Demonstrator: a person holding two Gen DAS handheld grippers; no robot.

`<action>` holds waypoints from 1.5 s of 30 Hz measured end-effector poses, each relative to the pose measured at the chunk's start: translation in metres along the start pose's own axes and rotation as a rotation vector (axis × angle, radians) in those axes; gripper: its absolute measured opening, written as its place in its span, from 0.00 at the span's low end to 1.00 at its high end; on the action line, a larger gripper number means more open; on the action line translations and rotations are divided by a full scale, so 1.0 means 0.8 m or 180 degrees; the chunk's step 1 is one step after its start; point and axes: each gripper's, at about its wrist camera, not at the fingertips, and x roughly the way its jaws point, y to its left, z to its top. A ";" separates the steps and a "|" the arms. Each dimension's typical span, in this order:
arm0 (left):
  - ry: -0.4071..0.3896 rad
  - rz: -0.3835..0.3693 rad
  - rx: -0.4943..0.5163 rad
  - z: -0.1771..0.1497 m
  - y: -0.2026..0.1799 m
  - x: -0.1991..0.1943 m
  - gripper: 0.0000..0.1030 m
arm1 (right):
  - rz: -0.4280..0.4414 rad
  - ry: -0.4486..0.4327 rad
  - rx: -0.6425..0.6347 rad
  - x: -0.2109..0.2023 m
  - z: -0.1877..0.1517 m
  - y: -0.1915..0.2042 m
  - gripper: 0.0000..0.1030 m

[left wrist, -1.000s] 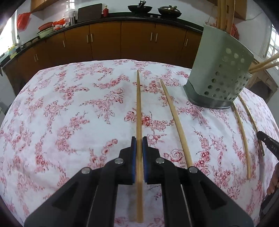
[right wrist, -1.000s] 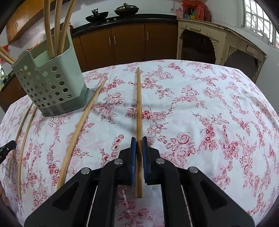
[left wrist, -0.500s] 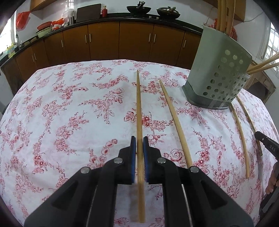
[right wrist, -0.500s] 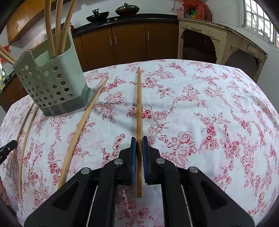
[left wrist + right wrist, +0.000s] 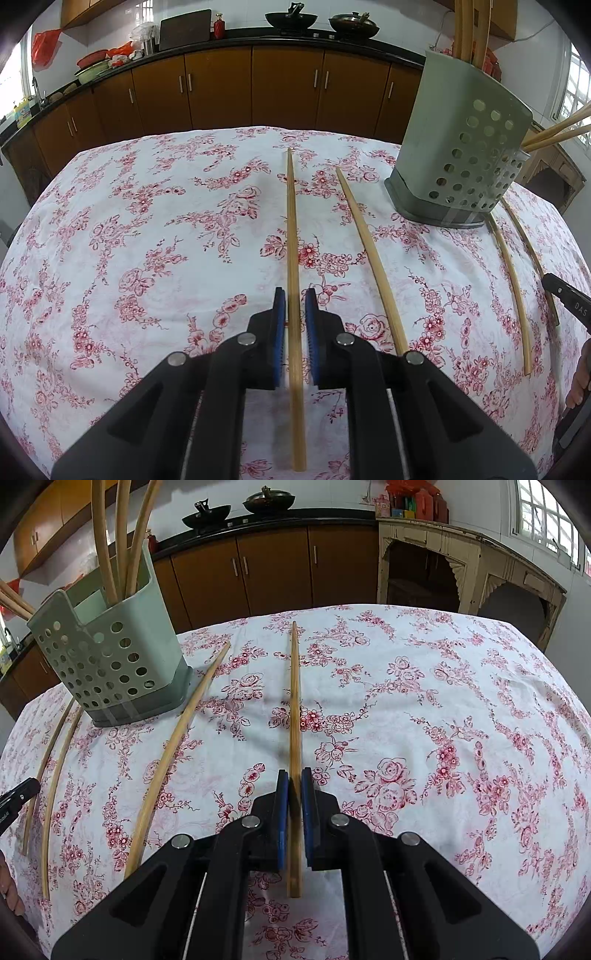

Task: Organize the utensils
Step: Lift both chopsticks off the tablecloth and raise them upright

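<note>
So the left gripper [image 5: 294,295] is straddling a long pale bamboo chopstick [image 5: 291,229] that's lying on the white tablecloth with red flowers [image 5: 147,240]. Its jaws have just been opening, and I'm seeing a sliver of gap on each side of the stick, so the blue pads aren't pinching it right now. The right gripper [image 5: 294,775] is doing the opposite: it's clamping narrow on a second bamboo chopstick [image 5: 294,694] near its thick end, with the rest pointing away over the cloth. I can't tell if the far tip is touching the fabric. Handling-wise I'm guessing these are super light, stiff, smooth and rounded, so they're probably going to roll or pivot in the pads if grabbed too near one end. I'd say a hold a bit in from the thick end is giving the best control for tipping one upright. The grey-green perforated plastic utensil holder [image 5: 461,155] is sitting on the cloth between the two grippers, and a few upright chopsticks [image 5: 101,546] are already sticking out of its top, which is where I'm assuming everything is heading. Those ones are crowding the opening, so a new stick could be knocking into them on the way in. There's also a neighbouring loose chopstick [image 5: 364,236] lying just beside the left one, and another loose chopstick [image 5: 173,749] angling right up toward the holder's base in the right view, both easy to nudge.
</note>
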 end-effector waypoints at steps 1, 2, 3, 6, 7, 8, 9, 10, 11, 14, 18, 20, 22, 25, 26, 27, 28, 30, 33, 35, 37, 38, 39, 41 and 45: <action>0.0000 0.0000 0.0002 0.000 0.000 0.000 0.13 | 0.0002 0.0000 0.0002 0.000 0.000 0.000 0.08; 0.0000 0.0004 0.0009 0.000 0.000 0.001 0.13 | 0.0002 0.0000 0.0003 0.000 0.000 0.000 0.08; 0.0000 0.0006 0.0014 -0.001 0.001 0.001 0.14 | 0.0002 0.0000 0.0002 0.000 0.000 0.000 0.08; 0.0002 0.0023 0.0055 -0.001 -0.002 0.002 0.16 | -0.0004 0.0000 -0.0002 0.000 0.001 0.000 0.08; 0.0002 0.0029 0.0070 -0.001 -0.003 0.002 0.17 | -0.0005 0.0000 -0.0003 0.000 0.001 0.000 0.08; 0.0001 0.0040 0.0098 -0.001 -0.005 0.002 0.18 | -0.0008 0.0000 -0.0004 0.000 0.001 0.000 0.08; 0.0004 0.0058 0.0124 -0.001 -0.007 0.002 0.18 | -0.0012 0.0000 -0.0008 0.000 0.000 0.000 0.08; 0.0006 0.0089 0.0171 -0.002 -0.010 0.002 0.19 | -0.0012 0.0000 -0.0009 -0.001 0.000 0.001 0.08; 0.0007 0.0105 0.0205 -0.003 -0.011 0.002 0.20 | -0.0010 0.0000 -0.0008 -0.001 -0.001 0.001 0.08; 0.0009 0.0093 0.0206 -0.006 -0.012 0.000 0.20 | -0.0010 -0.0001 -0.0010 -0.004 -0.003 0.002 0.08; 0.0009 0.0082 0.0184 -0.008 -0.009 -0.002 0.20 | -0.0014 -0.0002 -0.0011 -0.004 -0.003 0.002 0.08; 0.0009 0.0098 0.0199 -0.008 -0.008 -0.002 0.20 | -0.0012 -0.0003 -0.0010 -0.005 -0.004 0.002 0.08; 0.0009 0.0110 0.0208 -0.009 -0.009 -0.003 0.20 | -0.0008 -0.0003 -0.0006 -0.006 -0.005 0.002 0.08; 0.0008 0.0107 0.0200 -0.011 -0.008 -0.005 0.19 | 0.0021 -0.0003 0.0010 -0.009 -0.009 0.000 0.08; 0.0007 0.0096 0.0194 -0.013 -0.007 -0.008 0.13 | 0.0043 -0.0004 0.0028 -0.010 -0.010 -0.002 0.08; 0.0007 0.0081 0.0191 -0.013 -0.007 -0.008 0.09 | 0.0068 -0.0006 0.0048 -0.011 -0.010 -0.004 0.08; 0.0009 0.0061 0.0196 -0.015 -0.006 -0.010 0.09 | 0.0085 -0.0006 0.0059 -0.012 -0.011 -0.006 0.08; 0.0014 0.0061 0.0223 -0.018 -0.006 -0.014 0.08 | 0.0072 -0.0010 0.0047 -0.015 -0.013 -0.009 0.07; 0.0063 0.0022 0.0204 -0.024 -0.001 -0.022 0.08 | 0.0097 -0.0103 0.0085 -0.033 -0.018 -0.018 0.07; 0.0079 -0.0014 0.0164 -0.026 0.004 -0.031 0.08 | 0.0126 -0.0169 0.0129 -0.045 -0.018 -0.022 0.07; 0.0056 -0.0023 0.0175 -0.027 0.007 -0.042 0.08 | 0.0133 -0.0254 0.0138 -0.059 -0.016 -0.025 0.07; 0.0040 -0.0036 0.0178 -0.027 0.008 -0.048 0.08 | 0.0128 -0.0291 0.0131 -0.065 -0.015 -0.026 0.07; 0.0006 -0.0047 0.0188 -0.026 0.010 -0.057 0.08 | 0.0123 -0.0328 0.0122 -0.071 -0.013 -0.028 0.07; -0.0051 -0.0058 0.0205 -0.023 0.012 -0.071 0.08 | 0.0106 -0.0415 0.0107 -0.083 -0.011 -0.029 0.07; -0.0205 -0.0066 0.0232 -0.013 0.014 -0.101 0.08 | 0.0097 -0.0574 0.0117 -0.101 -0.004 -0.034 0.07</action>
